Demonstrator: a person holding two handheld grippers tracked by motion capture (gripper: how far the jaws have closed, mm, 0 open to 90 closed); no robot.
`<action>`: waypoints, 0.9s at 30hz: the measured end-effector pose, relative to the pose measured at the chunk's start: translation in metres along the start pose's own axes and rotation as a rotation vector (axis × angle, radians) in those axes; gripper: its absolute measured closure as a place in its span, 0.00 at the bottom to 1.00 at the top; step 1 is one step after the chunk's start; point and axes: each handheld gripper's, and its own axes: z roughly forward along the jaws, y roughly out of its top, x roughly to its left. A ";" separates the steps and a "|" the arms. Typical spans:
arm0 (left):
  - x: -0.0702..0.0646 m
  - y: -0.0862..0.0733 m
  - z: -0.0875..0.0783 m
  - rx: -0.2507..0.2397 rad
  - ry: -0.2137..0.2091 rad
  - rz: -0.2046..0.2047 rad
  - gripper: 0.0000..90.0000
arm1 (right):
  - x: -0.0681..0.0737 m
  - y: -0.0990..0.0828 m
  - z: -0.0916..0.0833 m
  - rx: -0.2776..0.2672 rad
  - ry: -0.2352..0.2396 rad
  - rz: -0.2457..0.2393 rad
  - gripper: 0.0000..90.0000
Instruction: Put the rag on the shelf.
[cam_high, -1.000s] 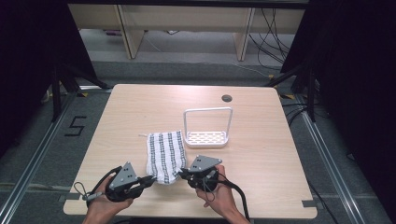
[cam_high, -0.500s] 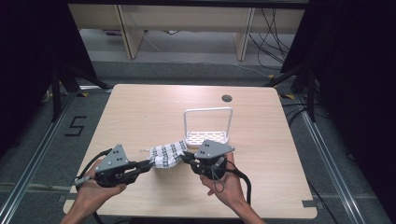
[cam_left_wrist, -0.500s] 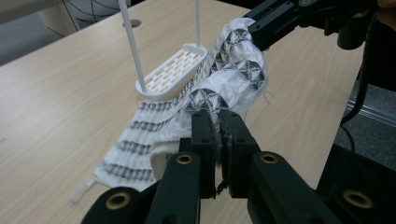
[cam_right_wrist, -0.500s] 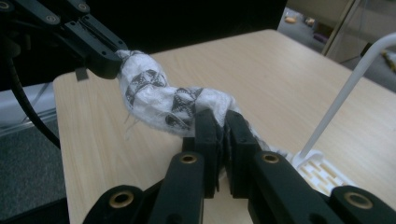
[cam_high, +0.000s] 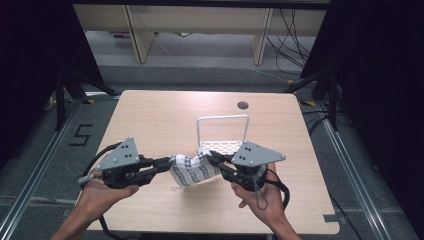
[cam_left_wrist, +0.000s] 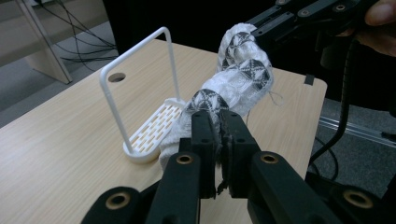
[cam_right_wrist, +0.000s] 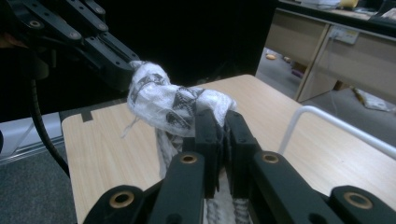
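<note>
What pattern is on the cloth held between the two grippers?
The cloth is white with dark checked stripes; the left gripper view shows it best.

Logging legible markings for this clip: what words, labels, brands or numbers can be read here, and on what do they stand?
"5": dark digit marked on the grey floor left of the light wooden table.
No other readable text; the black-and-white checked cloth carries only a woven pattern.

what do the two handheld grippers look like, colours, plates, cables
Both the left gripper and the right gripper are black, with two straight black jaws and brass-coloured pivot pins. Each carries a grey three-cornered plate dotted with small screws on top and trails a black cable. The forearms are bare, no sleeves.
</note>
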 end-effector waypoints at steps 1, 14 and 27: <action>0.000 0.000 0.000 0.000 0.000 0.000 0.94 | 0.000 0.000 0.000 0.000 0.000 0.000 0.96; 0.001 0.038 0.030 -0.028 -0.053 0.020 0.94 | -0.023 0.005 -0.037 -0.041 -0.079 0.021 0.96; 0.018 0.067 0.050 -0.053 -0.033 0.014 0.94 | -0.051 0.011 -0.042 -0.073 -0.150 0.065 0.96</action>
